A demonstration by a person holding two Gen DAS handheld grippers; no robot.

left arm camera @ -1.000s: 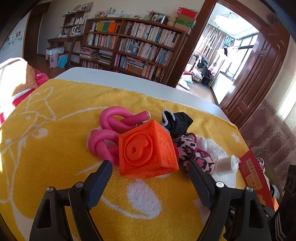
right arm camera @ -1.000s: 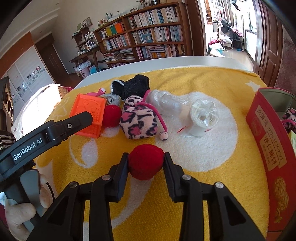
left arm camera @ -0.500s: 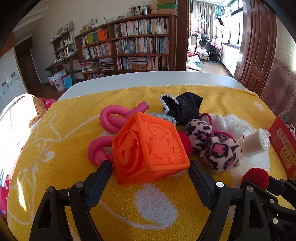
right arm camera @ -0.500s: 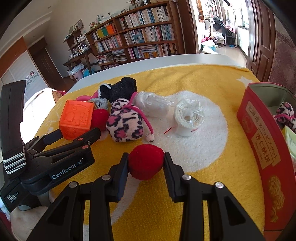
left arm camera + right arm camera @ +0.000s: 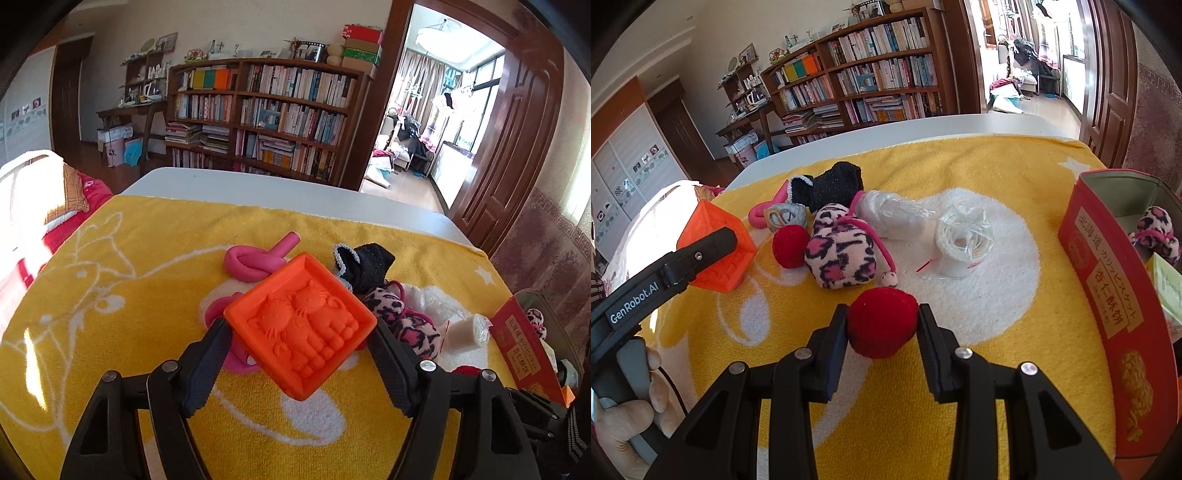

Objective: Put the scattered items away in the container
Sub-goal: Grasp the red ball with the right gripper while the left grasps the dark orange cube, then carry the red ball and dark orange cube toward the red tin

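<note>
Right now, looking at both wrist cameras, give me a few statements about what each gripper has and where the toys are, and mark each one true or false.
1. The right gripper is shut on a red pompom ball. True.
2. The left gripper has a blue cube between its fingers. False: it is an orange cube, and the fingers are closing on it.
3. The red tin is empty. False: a leopard-print plush lies inside.
4. A second red ball lies on the yellow towel. True.
</note>
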